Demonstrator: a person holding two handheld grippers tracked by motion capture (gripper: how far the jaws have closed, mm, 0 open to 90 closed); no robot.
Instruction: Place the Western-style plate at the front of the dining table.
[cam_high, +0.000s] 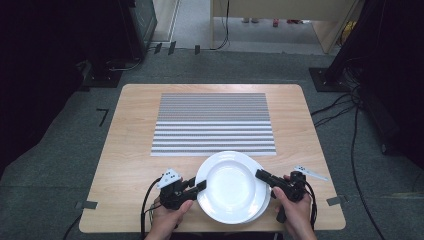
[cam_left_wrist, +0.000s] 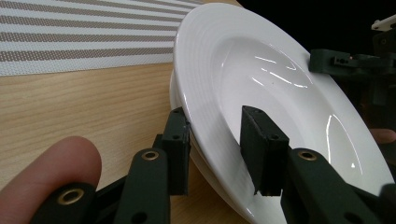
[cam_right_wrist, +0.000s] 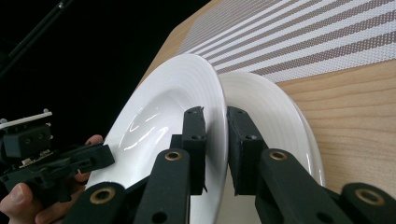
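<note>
Both grippers pinch the top plate (cam_high: 231, 184) by opposite rims, left gripper (cam_high: 196, 186) and right gripper (cam_high: 262, 176), presumably to lift it level off the lower plate (cam_right_wrist: 275, 116) (near the mat (cam_high: 214, 122)) at the table's (cam_high: 130, 150) front edge.

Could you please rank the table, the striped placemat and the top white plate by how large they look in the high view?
1. table
2. striped placemat
3. top white plate
</note>
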